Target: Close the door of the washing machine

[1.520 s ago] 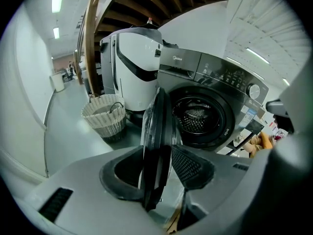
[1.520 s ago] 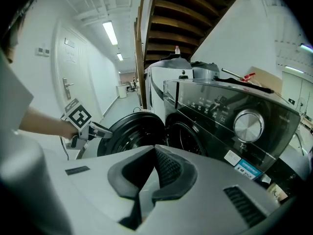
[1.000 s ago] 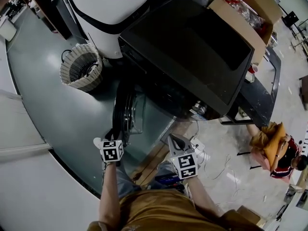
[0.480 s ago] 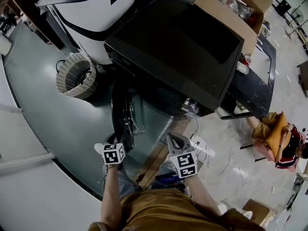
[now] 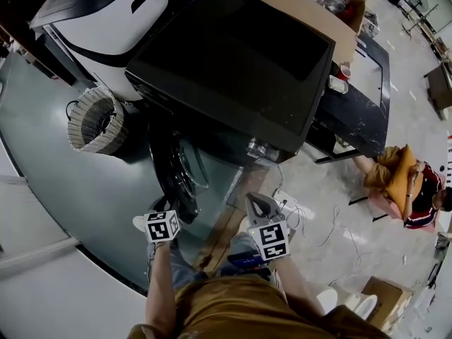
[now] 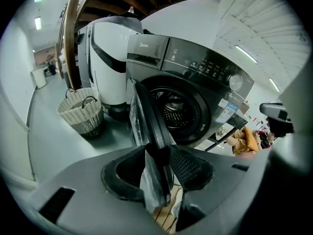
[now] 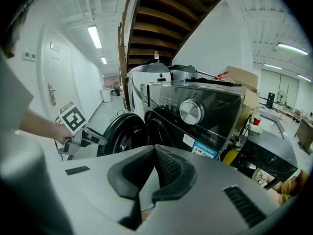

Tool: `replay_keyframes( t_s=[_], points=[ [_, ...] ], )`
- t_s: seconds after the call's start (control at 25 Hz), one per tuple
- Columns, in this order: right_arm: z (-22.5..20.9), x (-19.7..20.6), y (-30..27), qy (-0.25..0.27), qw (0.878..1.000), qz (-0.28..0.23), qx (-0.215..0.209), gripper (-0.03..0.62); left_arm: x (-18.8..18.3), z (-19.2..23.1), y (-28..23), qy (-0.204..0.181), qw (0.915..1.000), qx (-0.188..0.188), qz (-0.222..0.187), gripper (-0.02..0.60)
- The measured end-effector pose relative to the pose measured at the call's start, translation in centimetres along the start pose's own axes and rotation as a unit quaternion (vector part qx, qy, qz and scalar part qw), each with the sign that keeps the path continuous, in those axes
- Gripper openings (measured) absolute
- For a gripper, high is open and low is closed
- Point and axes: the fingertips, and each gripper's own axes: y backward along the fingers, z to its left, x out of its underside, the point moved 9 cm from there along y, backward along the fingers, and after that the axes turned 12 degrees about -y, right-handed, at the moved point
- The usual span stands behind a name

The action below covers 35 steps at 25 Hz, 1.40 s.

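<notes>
The left gripper (image 6: 157, 150) has its jaws clamped on the rim of the door (image 6: 145, 112), one pad on each face of the edge. The door stands swung out from the dark washing machine (image 6: 205, 70), edge-on to the left gripper view, with the drum opening (image 6: 177, 112) uncovered behind it. The right gripper (image 7: 153, 150) holds nothing. Its jaws are pressed together, and it points at the machine's front, apart from the door. A wicker basket (image 6: 80, 110) sits on the floor to the left of the machine.
</notes>
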Motion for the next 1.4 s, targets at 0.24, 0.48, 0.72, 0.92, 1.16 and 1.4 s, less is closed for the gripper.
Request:
replay_keyframes(
  t_s=[0.24, 0.48, 0.72, 0.92, 1.16, 1.4],
  points=[
    [-1.0, 0.2, 0.7, -0.007, 1.0, -0.002, 0.01, 0.014, -0.9, -1.4, -0.8, -0.005, 0.9998, 0.017, 0.003, 0.183],
    [-2.5, 0.5, 1.4, -0.018, 0.999, -0.004, 0.027, 0.013, -1.8, -2.6, -1.6, -0.001, 0.9996, 0.028, 0.002, 0.189],
    [-4.0, 0.8, 1.6, -0.044, 0.998, -0.011, 0.032, 0.014, -2.6, -3.5, -2.4, 0.015, 0.999, 0.041, 0.004, 0.192],
    [-4.5, 0.6, 1.3, -0.046, 0.998, -0.014, 0.032, 0.014, -3.5, -4.4, -3.0, 0.025, 0.9981, 0.056, 0.012, 0.193],
    [-5.6, 0.3, 1.3, -0.055, 0.998, -0.017, 0.041, 0.014, -4.5, -5.3, -3.9, 0.036, 0.9965, 0.075, 0.008, 0.199],
    [-6.0, -0.1, 1.2, -0.056, 0.997, -0.02, 0.04, 0.012, -5.6, -6.3, -4.9, 0.041, 0.995, 0.091, 0.005, 0.206]
  ],
)
